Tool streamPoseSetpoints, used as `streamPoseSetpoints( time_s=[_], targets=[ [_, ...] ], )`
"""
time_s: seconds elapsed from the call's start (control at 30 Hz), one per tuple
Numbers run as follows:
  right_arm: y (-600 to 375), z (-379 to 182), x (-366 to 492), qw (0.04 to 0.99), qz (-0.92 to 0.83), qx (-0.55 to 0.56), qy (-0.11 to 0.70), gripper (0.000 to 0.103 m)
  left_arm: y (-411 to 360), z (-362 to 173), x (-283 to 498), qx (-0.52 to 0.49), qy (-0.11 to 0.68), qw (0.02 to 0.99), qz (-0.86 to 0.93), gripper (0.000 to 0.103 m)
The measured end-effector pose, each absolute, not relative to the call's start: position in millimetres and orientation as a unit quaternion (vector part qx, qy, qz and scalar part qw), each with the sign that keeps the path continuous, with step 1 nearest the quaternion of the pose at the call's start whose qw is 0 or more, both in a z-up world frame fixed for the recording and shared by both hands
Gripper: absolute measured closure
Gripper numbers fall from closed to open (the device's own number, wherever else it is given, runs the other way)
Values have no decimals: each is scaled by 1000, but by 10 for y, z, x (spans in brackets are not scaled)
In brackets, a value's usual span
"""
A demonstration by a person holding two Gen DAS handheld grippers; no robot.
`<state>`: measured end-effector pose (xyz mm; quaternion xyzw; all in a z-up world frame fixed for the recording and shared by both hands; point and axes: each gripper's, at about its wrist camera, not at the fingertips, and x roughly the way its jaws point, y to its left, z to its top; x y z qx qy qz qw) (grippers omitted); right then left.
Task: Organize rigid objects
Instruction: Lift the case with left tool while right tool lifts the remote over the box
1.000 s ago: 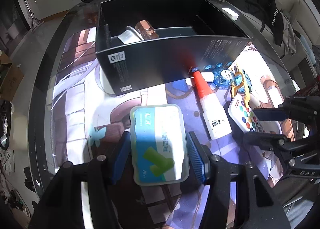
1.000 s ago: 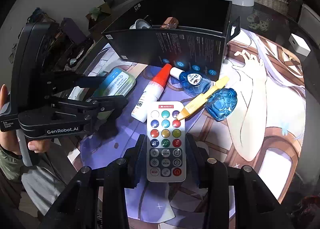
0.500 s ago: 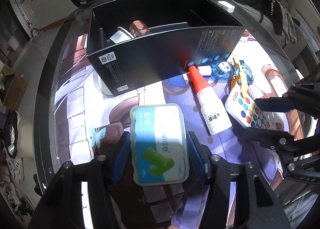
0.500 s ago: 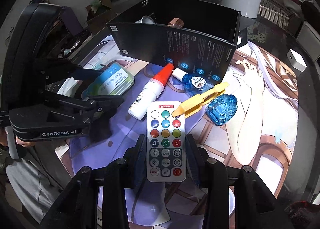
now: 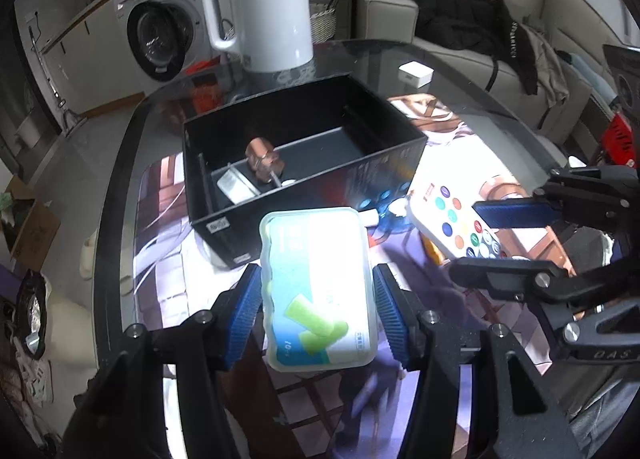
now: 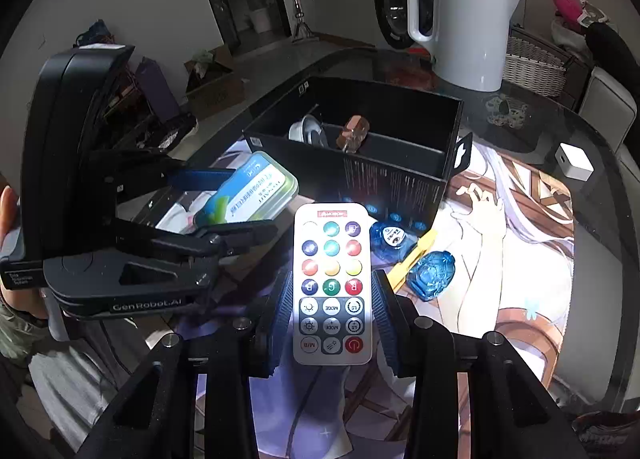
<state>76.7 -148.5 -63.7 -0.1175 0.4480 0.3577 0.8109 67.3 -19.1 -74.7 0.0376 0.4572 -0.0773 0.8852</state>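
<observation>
My left gripper (image 5: pixel 318 315) is shut on a flat green-and-white plastic case (image 5: pixel 316 287) and holds it in the air in front of the black box (image 5: pixel 304 179); the case also shows in the right wrist view (image 6: pixel 252 189). My right gripper (image 6: pixel 331 319) is shut on a white remote with coloured buttons (image 6: pixel 331 283), also lifted; the remote shows in the left wrist view (image 5: pixel 456 219). The black box (image 6: pixel 360 163) holds a copper-capped bottle (image 6: pixel 352 133) and a white object (image 5: pixel 236 185).
A white kettle (image 6: pixel 460 27) stands behind the box. Two blue bottles (image 6: pixel 430 275) and a yellow clip (image 6: pixel 414 255) lie on the printed mat right of the remote. A small white cube (image 6: pixel 574 161) sits on the glass table at the right.
Both grippers have risen and tilted up from the mat, the left with the case, the right with the remote. Both now stand closer to the box front.
</observation>
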Motion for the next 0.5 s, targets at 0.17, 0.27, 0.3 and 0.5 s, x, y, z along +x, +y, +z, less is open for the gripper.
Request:
streamPoseSetpoints(
  time_s=[0.17,0.27,0.3,0.5],
  targets=[
    [-1540,-484,777,832,353,-92,417,64,-194,-586,612,34,423,902,-80,48],
    [-1539,-417,740,845,355,-80,392,64,-186,-466,571,30,392,916,-79,48],
    [-1543,-381,717,849,356,-78,381,64,-179,-420,551,29,379,922,-77,48],
    [-1544,-169,515,879,369,-81,290,64,-140,-207,451,23,313,947,-63,48]
  ],
)
